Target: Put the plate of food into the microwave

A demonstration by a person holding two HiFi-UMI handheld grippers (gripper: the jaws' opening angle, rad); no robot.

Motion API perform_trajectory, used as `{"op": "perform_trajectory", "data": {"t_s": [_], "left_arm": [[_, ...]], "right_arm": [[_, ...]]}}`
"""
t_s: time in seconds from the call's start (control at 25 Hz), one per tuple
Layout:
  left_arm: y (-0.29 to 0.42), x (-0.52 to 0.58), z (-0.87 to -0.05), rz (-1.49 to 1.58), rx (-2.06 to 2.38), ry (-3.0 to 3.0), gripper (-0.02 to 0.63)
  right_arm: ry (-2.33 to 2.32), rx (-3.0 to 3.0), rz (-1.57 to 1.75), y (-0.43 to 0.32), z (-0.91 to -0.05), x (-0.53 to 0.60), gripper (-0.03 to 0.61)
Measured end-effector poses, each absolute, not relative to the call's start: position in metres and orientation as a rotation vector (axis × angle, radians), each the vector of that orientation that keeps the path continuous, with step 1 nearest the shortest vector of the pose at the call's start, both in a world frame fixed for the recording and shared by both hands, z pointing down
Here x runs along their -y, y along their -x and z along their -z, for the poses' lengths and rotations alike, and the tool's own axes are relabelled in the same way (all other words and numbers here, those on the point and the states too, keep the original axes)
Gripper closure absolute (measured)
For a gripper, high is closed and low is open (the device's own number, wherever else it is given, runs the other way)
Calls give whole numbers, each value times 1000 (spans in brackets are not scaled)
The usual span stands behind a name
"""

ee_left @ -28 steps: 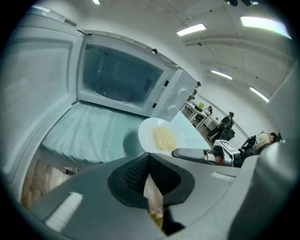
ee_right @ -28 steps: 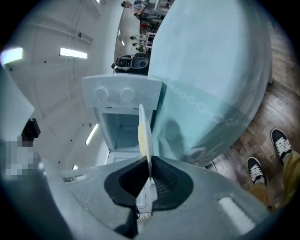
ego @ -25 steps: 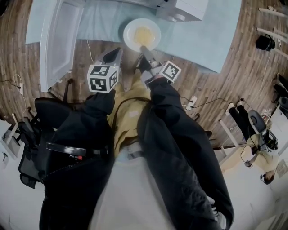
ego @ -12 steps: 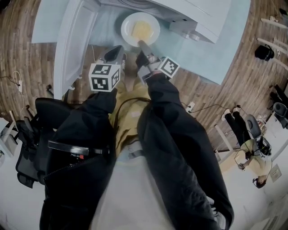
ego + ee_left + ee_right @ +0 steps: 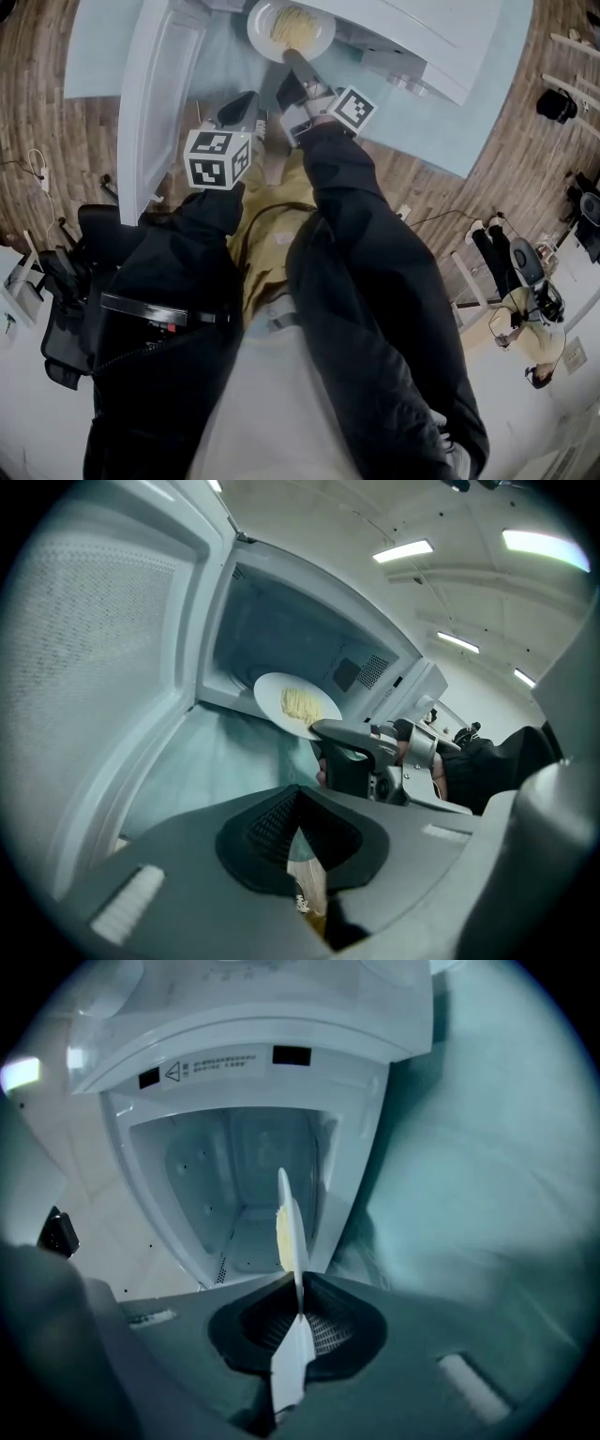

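A white plate [image 5: 291, 28] with yellow food sits at the mouth of the open white microwave [image 5: 412, 37], partly under its top edge. My right gripper [image 5: 291, 58] is shut on the plate's near rim. In the right gripper view the plate [image 5: 292, 1232] stands edge-on between the jaws of my right gripper [image 5: 298, 1312], pointing into the microwave cavity [image 5: 234, 1194]. The left gripper view shows the plate [image 5: 298, 705] level in front of the cavity [image 5: 281, 639]. My left gripper [image 5: 246, 101] hangs shut and holds nothing, left of the right one.
The microwave door [image 5: 155, 84] swings wide open to the left. A teal cloth [image 5: 450, 112] covers the table under the microwave. Black gear [image 5: 66, 281] lies on the wood floor at the left, and a person [image 5: 539, 337] is at the far right.
The right gripper has carried the plate forward from over the cloth to the microwave's opening. The left gripper has stayed in about the same place.
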State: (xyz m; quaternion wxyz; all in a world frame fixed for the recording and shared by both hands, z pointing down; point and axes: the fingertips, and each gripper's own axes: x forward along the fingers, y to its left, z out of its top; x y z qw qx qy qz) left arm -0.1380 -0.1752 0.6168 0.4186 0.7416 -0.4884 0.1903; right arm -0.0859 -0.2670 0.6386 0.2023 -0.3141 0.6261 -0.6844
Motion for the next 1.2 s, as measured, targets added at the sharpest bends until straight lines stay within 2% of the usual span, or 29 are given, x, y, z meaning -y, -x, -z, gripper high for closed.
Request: {"op": "perform_trajectory", "data": {"t_s": [0.76,1.12,1.2], "left_arm": [[155,178,-629,-462,1241,-1804,617],[152,178,-629,-454,1238,-1802,617],[151,178,-627,-454,1237,-1806,617]], "right_arm": [[966,-1557,1883,104,-644,325,568],[934,-1561,1895,106,-640,324,552],[919,-1584,1897,107,-638,320,529]]}}
